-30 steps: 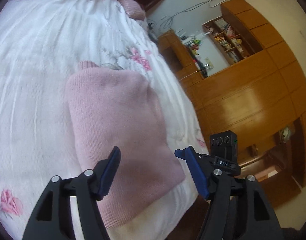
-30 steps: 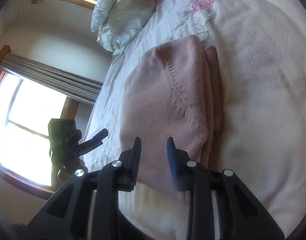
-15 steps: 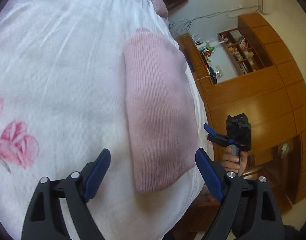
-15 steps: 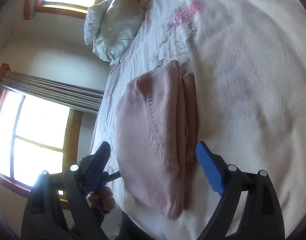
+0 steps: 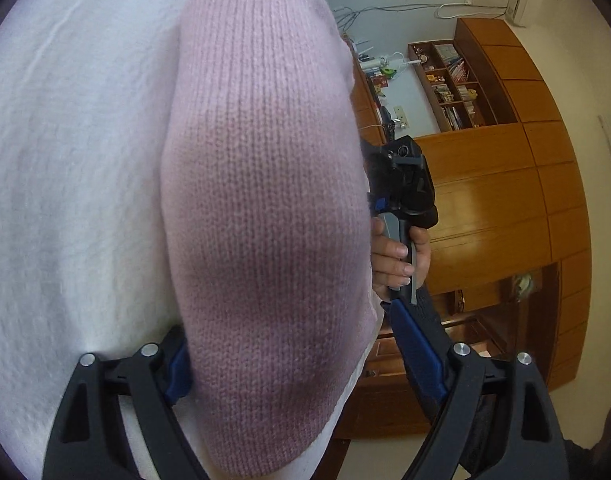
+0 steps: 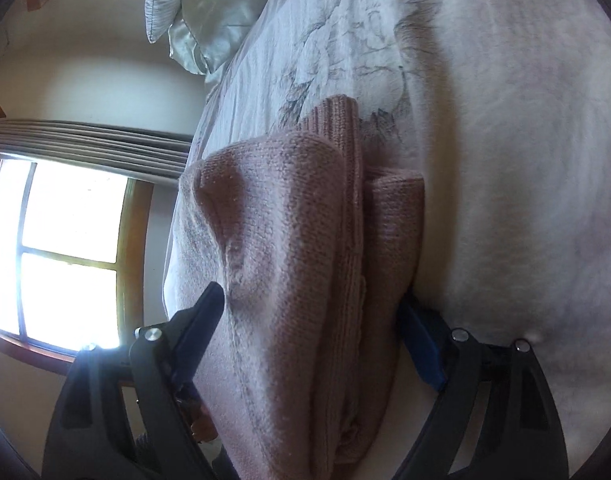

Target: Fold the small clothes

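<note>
A folded pink knit sweater (image 5: 261,208) lies on the white floral bedspread (image 5: 65,160). My left gripper (image 5: 297,360) is open, and its fingers straddle the near end of the sweater. The left finger is partly hidden under the knit. From the opposite end, my right gripper (image 6: 311,340) is open too, with the stacked layers of the sweater (image 6: 305,260) between its blue pads. In the left wrist view the right gripper's body (image 5: 405,184) shows past the sweater's edge, with a hand (image 5: 393,256) around it.
The bedspread (image 6: 525,160) stretches wide beside the sweater. Pillows (image 6: 209,20) lie at the head of the bed, near a bright window (image 6: 65,252). A wooden wardrobe (image 5: 505,200) and a bookshelf (image 5: 453,84) stand beyond the bed's edge.
The right gripper's jaws, narrow a second ago, have spread wide. Both grippers have moved in close from opposite ends until the sweater sits between their fingers.
</note>
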`<state>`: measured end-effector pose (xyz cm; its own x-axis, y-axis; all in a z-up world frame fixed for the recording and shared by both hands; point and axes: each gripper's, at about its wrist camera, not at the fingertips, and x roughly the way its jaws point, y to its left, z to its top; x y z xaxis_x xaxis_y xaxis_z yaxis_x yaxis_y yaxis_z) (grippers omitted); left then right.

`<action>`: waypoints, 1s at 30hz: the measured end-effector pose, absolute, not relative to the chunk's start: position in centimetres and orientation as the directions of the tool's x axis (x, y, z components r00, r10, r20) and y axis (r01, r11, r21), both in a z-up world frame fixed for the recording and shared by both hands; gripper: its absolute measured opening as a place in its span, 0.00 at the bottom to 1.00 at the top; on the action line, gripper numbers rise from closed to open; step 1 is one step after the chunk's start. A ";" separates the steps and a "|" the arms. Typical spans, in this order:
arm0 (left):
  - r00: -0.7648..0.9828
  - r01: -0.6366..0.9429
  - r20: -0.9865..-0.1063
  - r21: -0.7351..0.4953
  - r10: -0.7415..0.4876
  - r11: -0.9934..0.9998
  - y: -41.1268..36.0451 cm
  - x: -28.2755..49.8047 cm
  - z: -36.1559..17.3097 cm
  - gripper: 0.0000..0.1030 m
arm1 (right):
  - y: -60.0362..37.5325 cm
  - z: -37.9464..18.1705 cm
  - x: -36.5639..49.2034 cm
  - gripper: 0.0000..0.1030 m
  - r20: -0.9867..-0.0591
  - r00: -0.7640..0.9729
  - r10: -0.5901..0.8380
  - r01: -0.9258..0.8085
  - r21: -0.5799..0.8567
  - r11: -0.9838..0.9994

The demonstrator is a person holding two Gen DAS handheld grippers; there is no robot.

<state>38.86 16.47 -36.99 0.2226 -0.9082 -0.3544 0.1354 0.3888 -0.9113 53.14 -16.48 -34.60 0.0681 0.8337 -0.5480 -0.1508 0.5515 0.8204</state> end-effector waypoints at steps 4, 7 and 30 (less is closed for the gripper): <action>0.235 0.054 -0.423 -0.893 -0.875 0.446 16.3 39.2 -37.3 0.51 | -15.4 -34.8 53.5 0.57 -0.520 0.074 0.851 -0.148 0.838 0.525; 0.227 0.010 -0.446 -0.888 -0.866 0.460 16.4 39.0 -37.0 0.34 | -15.2 -34.3 53.0 0.50 -0.518 0.108 0.848 -0.156 0.834 0.529; 0.407 -0.150 -0.600 -0.788 -0.689 0.597 30.0 27.0 -33.3 0.49 | 3.3 -34.8 47.5 0.66 -0.477 -0.013 0.879 -0.183 0.865 0.467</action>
<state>26.99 29.95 -33.25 0.4065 -0.6894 -0.5995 -0.1504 0.5968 -0.7882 47.50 3.32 -34.76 -0.0131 0.8788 -0.4770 -0.1832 0.4669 0.8651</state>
